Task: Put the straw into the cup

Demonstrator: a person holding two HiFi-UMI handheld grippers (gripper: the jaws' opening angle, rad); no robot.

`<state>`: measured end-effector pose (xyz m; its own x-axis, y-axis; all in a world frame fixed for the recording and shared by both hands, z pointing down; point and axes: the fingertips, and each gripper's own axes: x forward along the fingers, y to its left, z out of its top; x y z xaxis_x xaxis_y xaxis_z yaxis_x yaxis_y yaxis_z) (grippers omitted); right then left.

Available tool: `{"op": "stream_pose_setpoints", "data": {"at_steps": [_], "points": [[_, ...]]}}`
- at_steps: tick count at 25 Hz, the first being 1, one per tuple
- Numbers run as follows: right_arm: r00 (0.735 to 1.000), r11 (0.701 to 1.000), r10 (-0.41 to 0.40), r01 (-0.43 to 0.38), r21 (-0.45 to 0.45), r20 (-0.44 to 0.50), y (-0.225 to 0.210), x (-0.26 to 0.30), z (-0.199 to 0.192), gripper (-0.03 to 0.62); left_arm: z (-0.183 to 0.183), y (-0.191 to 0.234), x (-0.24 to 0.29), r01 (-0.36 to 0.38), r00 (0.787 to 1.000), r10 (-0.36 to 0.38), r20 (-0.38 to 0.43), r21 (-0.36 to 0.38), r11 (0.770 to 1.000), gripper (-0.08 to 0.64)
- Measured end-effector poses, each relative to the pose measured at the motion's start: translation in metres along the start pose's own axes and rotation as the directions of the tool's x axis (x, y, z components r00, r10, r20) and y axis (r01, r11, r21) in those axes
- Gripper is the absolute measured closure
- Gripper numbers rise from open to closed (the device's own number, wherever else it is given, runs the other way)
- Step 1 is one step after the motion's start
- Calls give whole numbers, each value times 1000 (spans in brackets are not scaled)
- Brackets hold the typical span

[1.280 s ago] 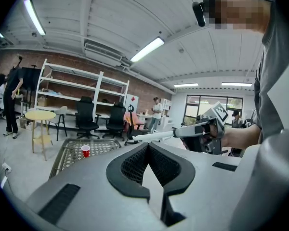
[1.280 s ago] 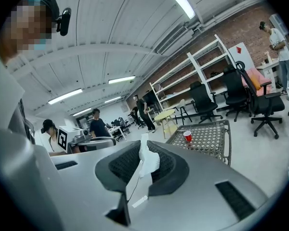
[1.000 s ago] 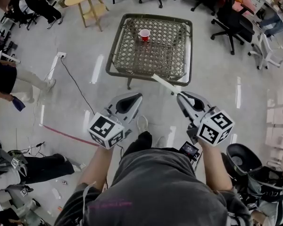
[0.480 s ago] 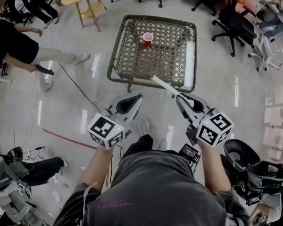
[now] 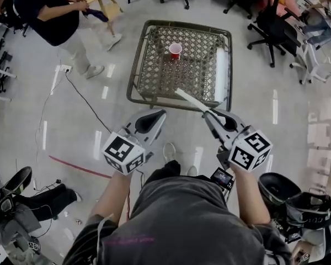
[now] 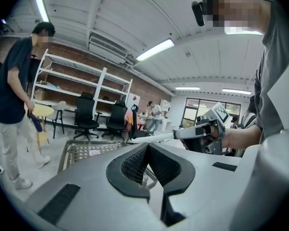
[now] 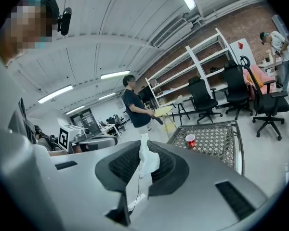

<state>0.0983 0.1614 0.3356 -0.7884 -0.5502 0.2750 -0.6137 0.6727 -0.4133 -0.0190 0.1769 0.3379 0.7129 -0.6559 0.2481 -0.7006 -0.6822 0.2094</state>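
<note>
**Straw clamped, well apart from the cup**

Left tool (image 5: 157, 114): jaws together, nothing between them. Cup (image 5: 175, 50): red, upright at the far side of the lattice counter (image 5: 133, 77), well apart from both tools; its inside cannot be made out. Straw (image 5: 188, 99): white, slanting, seen against the counter's near edge. Its rear end is hidden inside the right tool (image 5: 208, 114), which is clamped on it.

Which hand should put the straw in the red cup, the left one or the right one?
Right. The right gripper is clamped on the straw, and the cup stands on the lattice table ahead. The left gripper holds nothing.
</note>
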Motion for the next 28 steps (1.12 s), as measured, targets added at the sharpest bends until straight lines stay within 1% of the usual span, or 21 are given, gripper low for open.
{"op": "stream_pose_setpoints", "data": {"at_steps": [8, 16, 23, 28], "points": [[1000, 1000, -19, 19, 1, -12, -6, 36, 12, 548, 8, 39, 4, 18, 1000, -18, 2, -5, 1000, 549], [999, 999, -38, 38, -4, -9, -8, 64, 25, 548, 14, 69, 2, 36, 999, -36, 0, -8, 999, 549], [999, 999, -51, 51, -7, -15, -10, 85, 37, 548, 22, 95, -1, 36, 999, -36, 2, -9, 999, 549], [999, 999, -51, 51, -11, -15, -10, 102, 31, 548, 15, 111, -5, 33, 999, -33, 6, -6, 999, 549]]}}
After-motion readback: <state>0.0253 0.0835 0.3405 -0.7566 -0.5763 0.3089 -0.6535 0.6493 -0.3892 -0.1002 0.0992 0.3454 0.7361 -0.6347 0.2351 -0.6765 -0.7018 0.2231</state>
